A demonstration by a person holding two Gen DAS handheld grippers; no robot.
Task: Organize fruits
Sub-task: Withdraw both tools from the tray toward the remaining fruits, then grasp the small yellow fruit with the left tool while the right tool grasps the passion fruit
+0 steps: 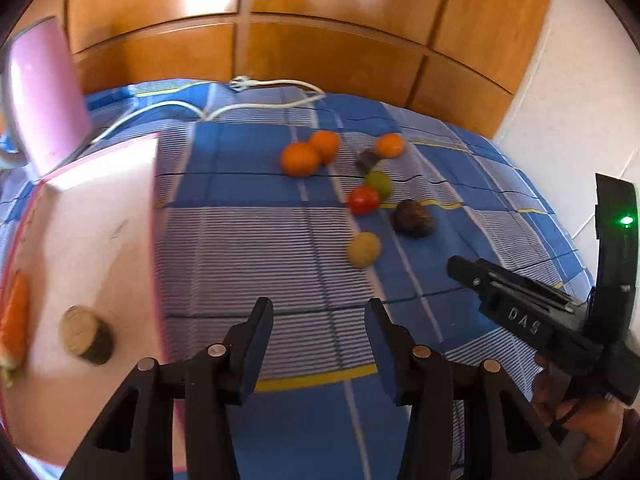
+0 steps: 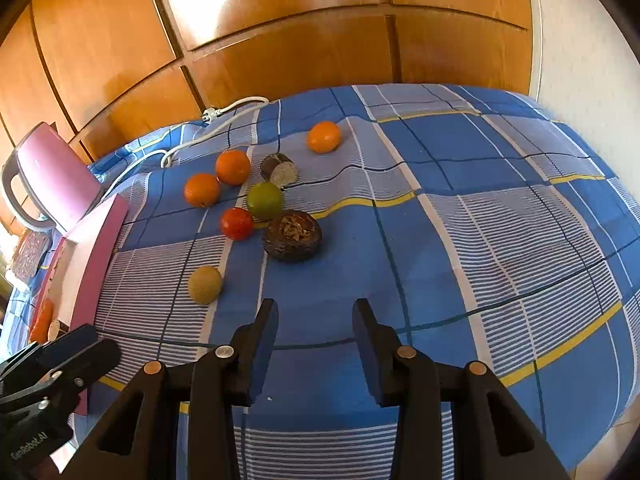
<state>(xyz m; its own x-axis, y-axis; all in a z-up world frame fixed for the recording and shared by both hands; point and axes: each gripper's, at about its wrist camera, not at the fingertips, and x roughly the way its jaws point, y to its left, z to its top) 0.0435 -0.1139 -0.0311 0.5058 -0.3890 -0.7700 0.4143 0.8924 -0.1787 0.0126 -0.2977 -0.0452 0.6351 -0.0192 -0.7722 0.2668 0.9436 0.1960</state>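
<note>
Fruits lie on a blue checked cloth [image 2: 460, 240]: three oranges [image 2: 233, 167] [image 2: 202, 189] [image 2: 323, 137], a green fruit [image 2: 264, 201], a red one [image 2: 237, 223], a yellowish one [image 2: 205, 284], a dark brown halved fruit [image 2: 292, 235] and a small cut piece [image 2: 279, 170]. A pink-rimmed white tray [image 1: 100, 248] at left holds a carrot [image 1: 15, 320] and a cut round piece [image 1: 86, 334]. My left gripper [image 1: 320, 320] is open and empty beside the tray. My right gripper [image 2: 316, 320] is open and empty, short of the fruits.
A pink kettle [image 1: 44, 96] with a white cable [image 1: 256, 106] stands behind the tray. Wooden cupboard doors [image 2: 280, 40] rise behind the bed-like surface. A white tiled floor [image 1: 580, 100] lies to the right. The right gripper's body [image 1: 540, 320] shows in the left wrist view.
</note>
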